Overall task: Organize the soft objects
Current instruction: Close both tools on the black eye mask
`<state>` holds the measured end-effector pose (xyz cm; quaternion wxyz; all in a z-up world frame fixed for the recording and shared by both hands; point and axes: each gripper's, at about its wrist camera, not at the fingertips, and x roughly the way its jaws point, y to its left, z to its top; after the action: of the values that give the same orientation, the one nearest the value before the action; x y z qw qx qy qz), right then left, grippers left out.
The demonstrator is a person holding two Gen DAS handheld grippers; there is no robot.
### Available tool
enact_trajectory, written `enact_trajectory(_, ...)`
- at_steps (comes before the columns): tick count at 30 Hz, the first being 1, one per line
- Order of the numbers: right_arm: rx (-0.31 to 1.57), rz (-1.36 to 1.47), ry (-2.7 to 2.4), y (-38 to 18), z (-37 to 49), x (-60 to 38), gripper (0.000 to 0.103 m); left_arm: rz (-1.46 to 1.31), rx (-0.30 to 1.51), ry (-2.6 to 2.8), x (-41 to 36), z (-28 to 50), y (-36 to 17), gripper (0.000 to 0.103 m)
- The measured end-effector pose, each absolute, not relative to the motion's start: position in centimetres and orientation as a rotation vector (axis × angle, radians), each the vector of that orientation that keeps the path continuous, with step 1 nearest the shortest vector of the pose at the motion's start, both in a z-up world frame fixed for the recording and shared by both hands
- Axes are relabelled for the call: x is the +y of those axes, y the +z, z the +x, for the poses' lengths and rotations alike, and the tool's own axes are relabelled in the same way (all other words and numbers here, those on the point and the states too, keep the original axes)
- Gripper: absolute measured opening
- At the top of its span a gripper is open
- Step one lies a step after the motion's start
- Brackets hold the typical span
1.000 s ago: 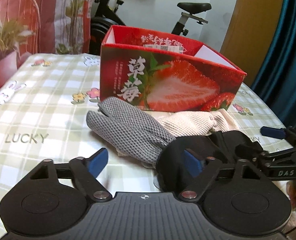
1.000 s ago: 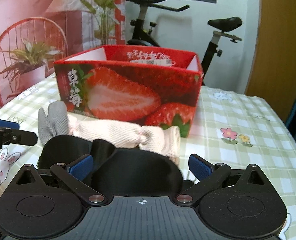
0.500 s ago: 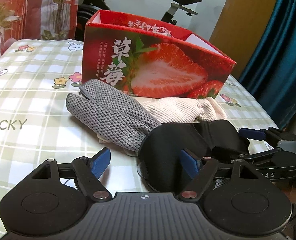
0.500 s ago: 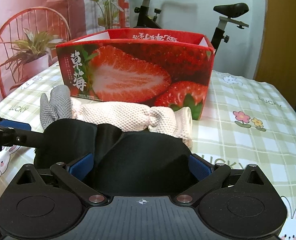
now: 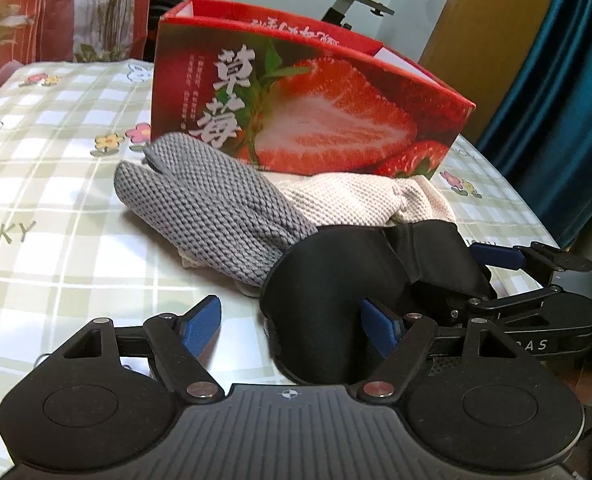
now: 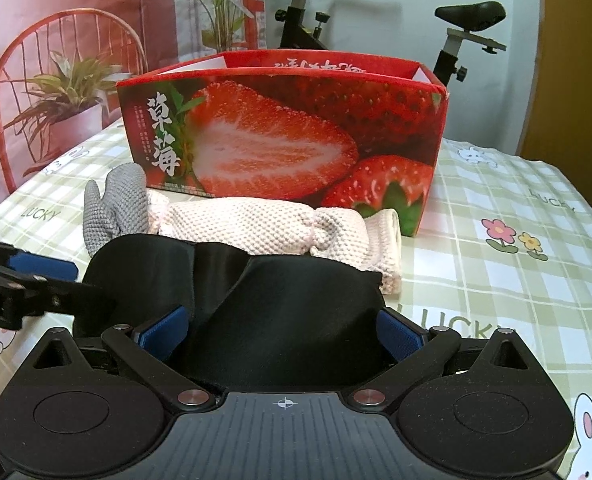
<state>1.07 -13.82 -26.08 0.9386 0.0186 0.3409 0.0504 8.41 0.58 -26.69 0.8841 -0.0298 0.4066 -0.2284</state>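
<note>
A black fabric piece lies on the checked tablecloth in front of a grey knitted cloth and a cream knitted cloth. Behind them stands an open red strawberry box. My left gripper is open and low at the black piece's left end, with its right pad over the fabric. My right gripper is open around the black fabric, which fills the gap between its pads. From the right wrist I also see the grey cloth, the cream cloth and the box. Each gripper shows in the other's view: the right gripper and the left gripper.
The tablecloth runs bare to the left of the cloths, and the cloth-covered table also runs to the right of the box. An exercise bike, a red chair and a potted plant stand behind the table. A blue curtain hangs at the right.
The left gripper has sunk and drawn nearer the black fabric. In the right wrist view the black fabric has come to fill the gap between the pads. Both grippers stay wide.
</note>
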Motion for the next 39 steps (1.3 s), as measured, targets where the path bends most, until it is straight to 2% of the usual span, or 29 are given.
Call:
enact_trajectory(1,0.696,0.041,0.104,-26.1,1.1,-13.9,0.100,-0.069,0.851,-0.479,0.6,8.4,-26.9,0.075)
enact_trajectory(6,0.692,0.045,0.109,-26.1,1.0,-13.9,0.100,-0.083,0.844,-0.523,0.5,8.2,-26.9,0.045)
enact_trajectory(12,0.670,0.035,0.110,-25.5,0.7,-13.8,0.097,-0.096,0.802,-0.501,1.1,8.0,-26.4,0.023)
enact_trajectory(15,0.655,0.039,0.113,-25.1,0.4,-13.9,0.094,-0.098,0.775,-0.474,1.7,7.8,-25.8,0.020)
enact_trajectory(27,0.643,0.093,0.107,-24.7,0.1,-14.8,0.093,-0.108,0.778,-0.392,3.6,8.1,-25.9,0.020)
enact_trajectory(32,0.644,0.153,0.124,-24.8,0.6,-15.8,0.083,-0.133,0.795,-0.381,4.1,8.5,-26.5,0.020)
enact_trajectory(39,0.672,0.200,0.143,-25.4,1.5,-15.7,0.084,-0.144,0.797,-0.384,4.1,8.9,-27.2,0.022)
